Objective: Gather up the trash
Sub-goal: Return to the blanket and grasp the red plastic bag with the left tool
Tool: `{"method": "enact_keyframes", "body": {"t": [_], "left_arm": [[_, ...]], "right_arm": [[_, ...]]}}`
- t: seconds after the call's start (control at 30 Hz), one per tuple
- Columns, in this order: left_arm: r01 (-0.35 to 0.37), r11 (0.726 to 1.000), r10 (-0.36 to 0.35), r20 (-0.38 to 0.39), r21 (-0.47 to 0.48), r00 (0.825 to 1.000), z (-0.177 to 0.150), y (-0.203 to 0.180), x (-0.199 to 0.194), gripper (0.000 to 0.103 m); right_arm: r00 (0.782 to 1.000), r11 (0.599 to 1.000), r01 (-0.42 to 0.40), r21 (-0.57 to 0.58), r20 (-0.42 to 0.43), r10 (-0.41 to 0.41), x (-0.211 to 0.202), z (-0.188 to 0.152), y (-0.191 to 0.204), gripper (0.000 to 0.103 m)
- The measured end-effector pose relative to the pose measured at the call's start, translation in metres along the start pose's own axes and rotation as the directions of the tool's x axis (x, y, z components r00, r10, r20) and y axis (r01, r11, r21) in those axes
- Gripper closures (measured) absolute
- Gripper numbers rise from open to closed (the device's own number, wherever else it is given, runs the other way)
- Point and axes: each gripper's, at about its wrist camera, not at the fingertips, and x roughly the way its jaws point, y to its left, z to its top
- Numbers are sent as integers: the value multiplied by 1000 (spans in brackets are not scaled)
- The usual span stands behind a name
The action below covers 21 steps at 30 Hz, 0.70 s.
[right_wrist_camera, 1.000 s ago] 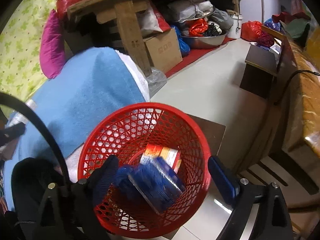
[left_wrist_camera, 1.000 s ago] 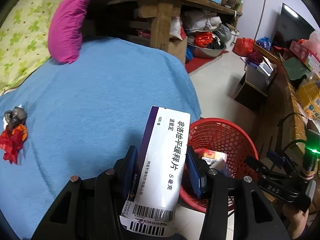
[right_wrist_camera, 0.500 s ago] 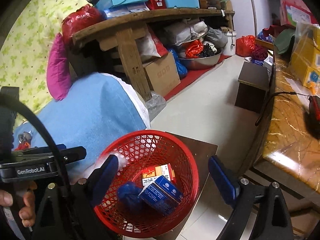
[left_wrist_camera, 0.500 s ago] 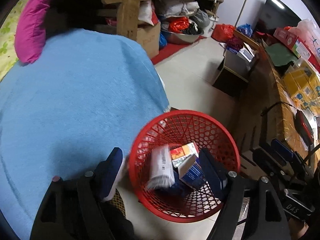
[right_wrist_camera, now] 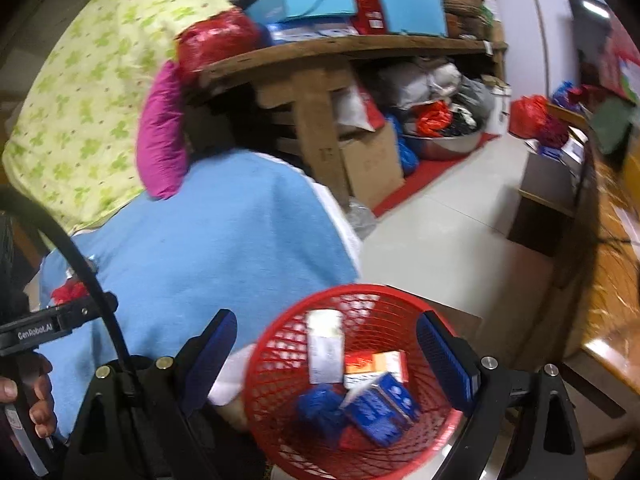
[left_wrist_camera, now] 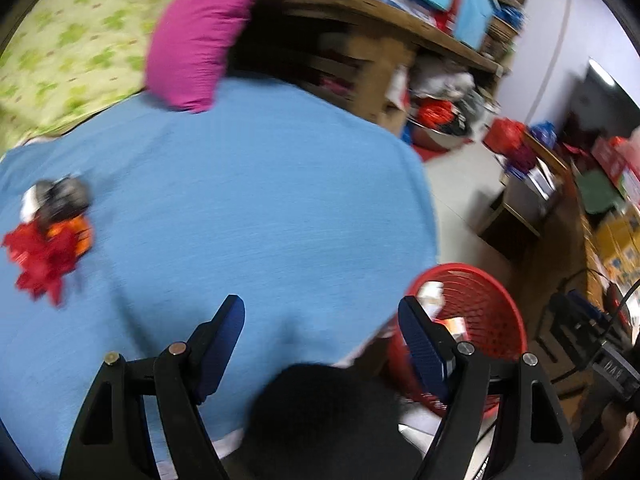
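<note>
My left gripper stood with its jaws spread and nothing between them, hanging over the near edge of the blue blanket. Its right finger lay against the rim of the red basket, which sat on the floor just beside the blanket's corner. Far off to the left on the blanket lay a small heap of trash: red crumpled wrapping, something orange, and a dark lump with a bit of white, too blurred for me to name more closely. Beyond the blanket a pink pillow leaned against a green-flowered cover.

My right gripper was also spread wide and held nothing. It hung above the red basket, and between its fingers I looked straight down into it. Inside lay a white box leaning on the wall, an orange and white box, a blue box and a blue crumpled ball. At the left edge a hand held the other gripper's handle. Behind stood a wooden shelf stacked with boxes.
</note>
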Motion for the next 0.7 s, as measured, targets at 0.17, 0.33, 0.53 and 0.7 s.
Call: {"method": "enact_keyframes", "body": {"t": [0.17, 0.33, 0.53, 0.7], "left_arm": [[-55, 995, 57, 25, -86, 998, -20, 56, -17, 23], [-115, 976, 124, 39, -188, 992, -37, 115, -31, 23], [-163, 919, 190, 43, -360, 981, -49, 192, -41, 23], [-181, 868, 217, 25, -462, 976, -46, 240, -36, 23]], "right_arm": [[998, 997, -58, -58, 2, 59, 3, 9, 43, 10], [992, 979, -124, -160, -7, 124, 6, 13, 98, 10], [978, 946, -209, -250, -39, 206, 16, 9, 159, 10], [959, 911, -284, -300, -75, 274, 28, 1, 201, 10]]}}
